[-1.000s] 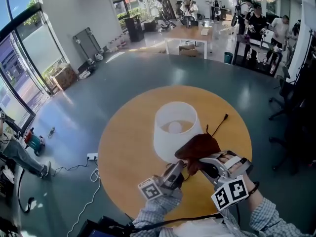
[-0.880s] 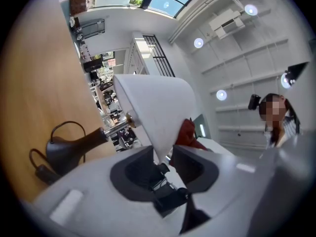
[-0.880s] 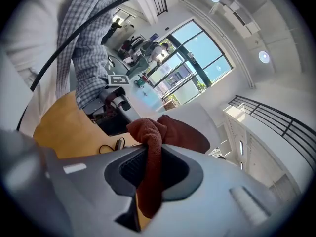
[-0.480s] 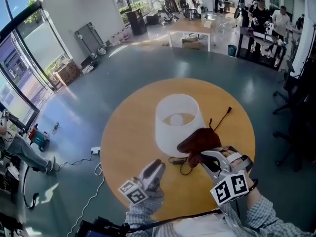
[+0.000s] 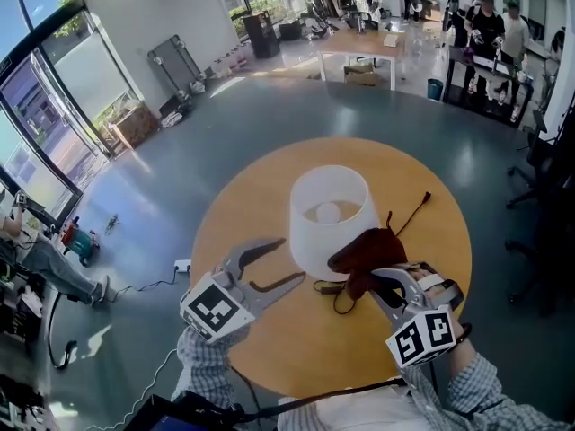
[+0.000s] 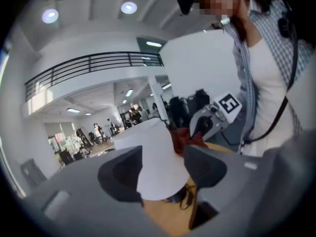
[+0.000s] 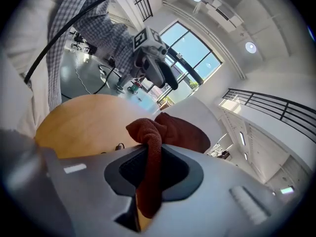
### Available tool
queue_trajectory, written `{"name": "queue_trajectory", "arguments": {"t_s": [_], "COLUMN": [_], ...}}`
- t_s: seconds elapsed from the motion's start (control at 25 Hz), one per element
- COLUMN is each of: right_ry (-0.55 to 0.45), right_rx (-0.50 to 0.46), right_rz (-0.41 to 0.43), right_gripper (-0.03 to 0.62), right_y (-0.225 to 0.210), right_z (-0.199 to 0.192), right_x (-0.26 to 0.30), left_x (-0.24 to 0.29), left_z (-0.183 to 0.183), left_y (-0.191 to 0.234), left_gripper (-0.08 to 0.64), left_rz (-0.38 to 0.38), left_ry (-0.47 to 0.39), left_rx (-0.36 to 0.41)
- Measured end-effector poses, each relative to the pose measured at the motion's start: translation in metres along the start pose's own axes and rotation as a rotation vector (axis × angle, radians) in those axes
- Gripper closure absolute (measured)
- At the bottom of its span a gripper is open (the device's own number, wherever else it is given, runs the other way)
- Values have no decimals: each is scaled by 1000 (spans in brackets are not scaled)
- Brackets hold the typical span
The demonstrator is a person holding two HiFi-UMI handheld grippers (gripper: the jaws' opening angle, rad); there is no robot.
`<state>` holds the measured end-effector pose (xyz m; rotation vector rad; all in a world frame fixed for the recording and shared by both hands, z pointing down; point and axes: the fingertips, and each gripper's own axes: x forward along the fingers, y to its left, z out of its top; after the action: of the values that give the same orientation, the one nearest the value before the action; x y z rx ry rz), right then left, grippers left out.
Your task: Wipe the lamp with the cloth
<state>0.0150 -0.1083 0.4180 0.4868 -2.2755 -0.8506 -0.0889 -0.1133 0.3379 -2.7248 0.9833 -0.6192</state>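
Jaws on the left gripper [image 5: 294,259] are spreading wide and empty as it is rising from the table [image 5: 269,330] beside the white lamp [image 5: 330,212], while the right gripper [image 5: 379,283] is pinching the brown cloth [image 5: 367,251] against the lamp's side, readying the wipe.

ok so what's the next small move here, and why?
Probably sweep the right gripper sideways round the lamp: its fingers are shut on the cloth, which already lies against the shade. The left gripper, fingers just opening with nothing between them, is beside the lamp.
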Motion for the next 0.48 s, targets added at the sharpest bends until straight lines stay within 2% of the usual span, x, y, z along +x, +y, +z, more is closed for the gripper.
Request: {"name": "queue_trajectory", "arguments": {"t_s": [0.12, 0.2, 0.36, 0.48], "right_ry": [-5, -9, -8, -7], "right_rx": [0, 1, -6, -13], "right_rz": [2, 6, 16, 21], "right_gripper": [531, 531, 531, 531], "right_y": [-1, -2, 2, 1], "right_z": [-1, -2, 1, 5], "right_x": [1, 1, 4, 5], "left_x": [15, 28, 51, 62], "left_z": [19, 26, 23, 20], "left_y": [10, 14, 11, 10], "left_gripper": [284, 284, 285, 294], "left_rz": [-70, -125, -227, -268], "left_ry": [153, 224, 333, 379], "left_rx": [227, 338, 437, 486]}}
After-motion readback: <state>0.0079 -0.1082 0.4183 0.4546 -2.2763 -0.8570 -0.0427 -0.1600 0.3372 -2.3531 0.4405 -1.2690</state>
